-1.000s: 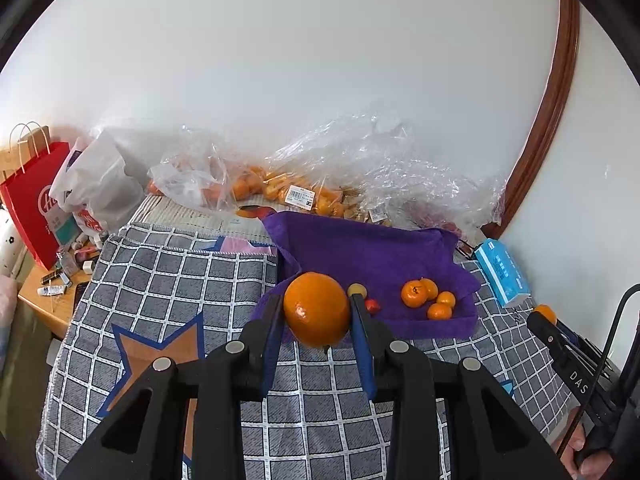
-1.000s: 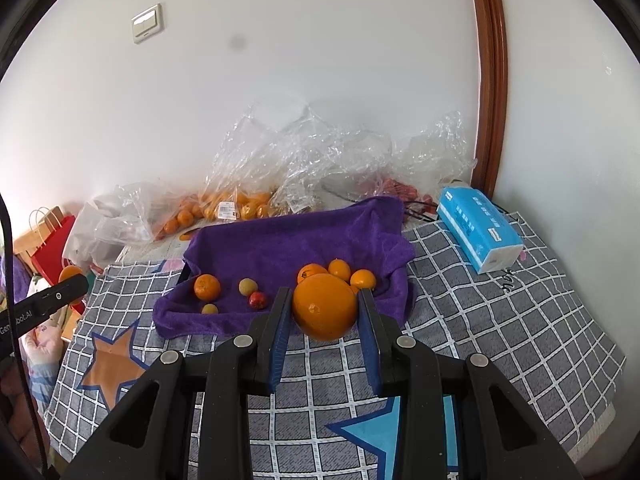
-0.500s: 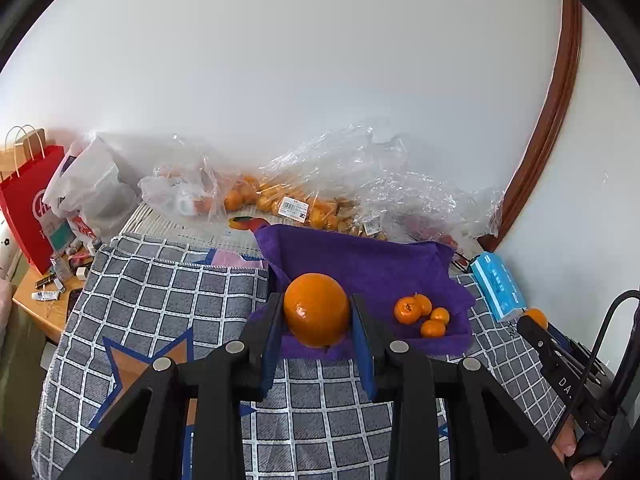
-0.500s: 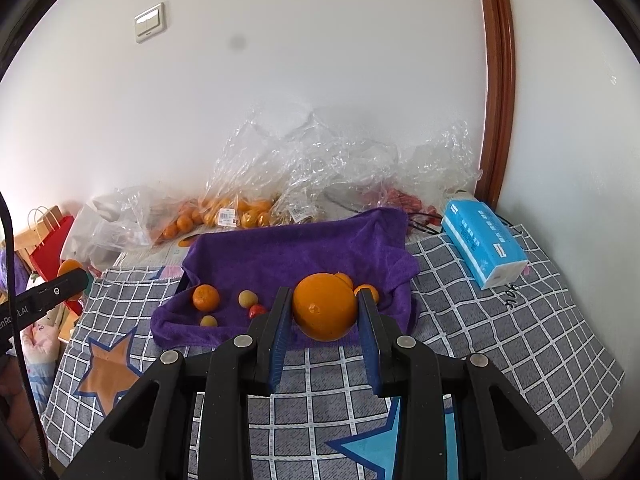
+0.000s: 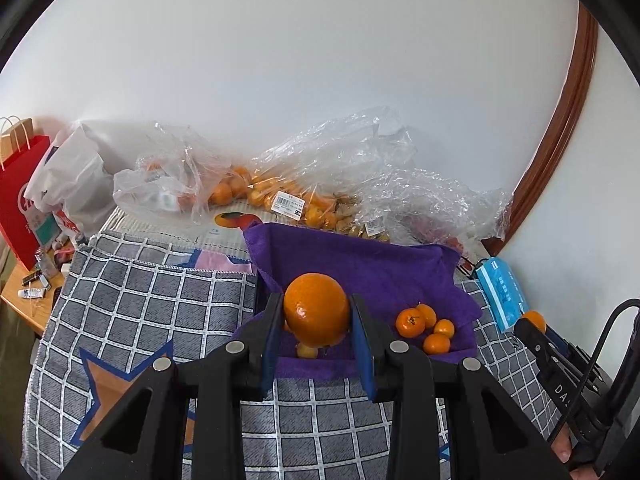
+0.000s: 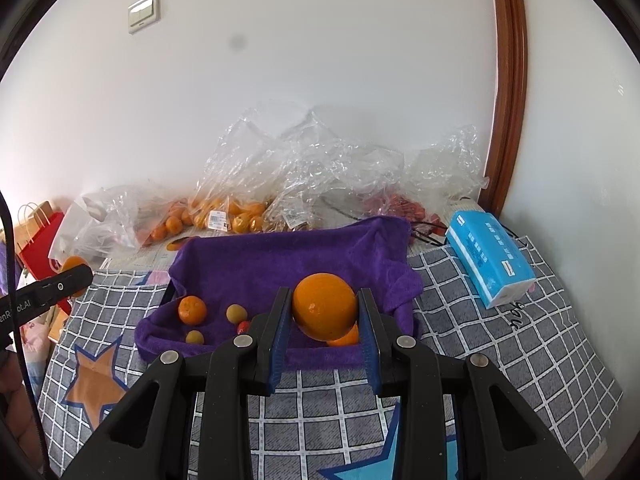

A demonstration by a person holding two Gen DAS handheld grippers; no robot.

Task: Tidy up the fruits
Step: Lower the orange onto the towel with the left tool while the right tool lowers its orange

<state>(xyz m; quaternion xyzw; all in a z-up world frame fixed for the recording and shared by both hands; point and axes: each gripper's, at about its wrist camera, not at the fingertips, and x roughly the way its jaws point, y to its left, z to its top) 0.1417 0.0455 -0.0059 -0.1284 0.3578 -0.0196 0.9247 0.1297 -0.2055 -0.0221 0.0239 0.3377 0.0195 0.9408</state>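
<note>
Nearest to us, the left gripper point(image 5: 318, 346) had its blue-padded jaws pinching a large round orange point(image 5: 317, 313), held above the near edge of the purple terry towel point(image 5: 360, 268). The right gripper point(image 6: 325, 344) likewise had its jaws pressed against a second large round orange point(image 6: 325, 306), also above the near hem of that towel. Both grippers hung over the grey checked cloth with star shapes point(image 6: 460, 344) that covered the surface.

On the towel, toward its right side, we saw a cluster of four small mandarins point(image 5: 426, 326) lying close together. Toward its left side lay a single small mandarin point(image 6: 192, 310), two small yellow-green round fruits point(image 6: 236, 313) near it, and a small red fruit point(image 6: 243, 326) partly hidden behind the right gripper's left jaw.

To the right of the towel, a light blue pack of tissues point(image 6: 490, 264) rested on the checked cloth. Beyond the towel, along the white wall point(image 6: 320, 80), we noted crumpled clear plastic bags point(image 6: 320, 172), some holding more small orange fruits with a white price label point(image 5: 288, 203). At the far left stood a red paper carrier bag point(image 5: 18, 204) and a white plastic bag point(image 5: 72, 184). A brown wooden door frame point(image 6: 508, 80) ran up the right side, and a pale wall switch point(image 6: 143, 12) sat high on the wall.
</note>
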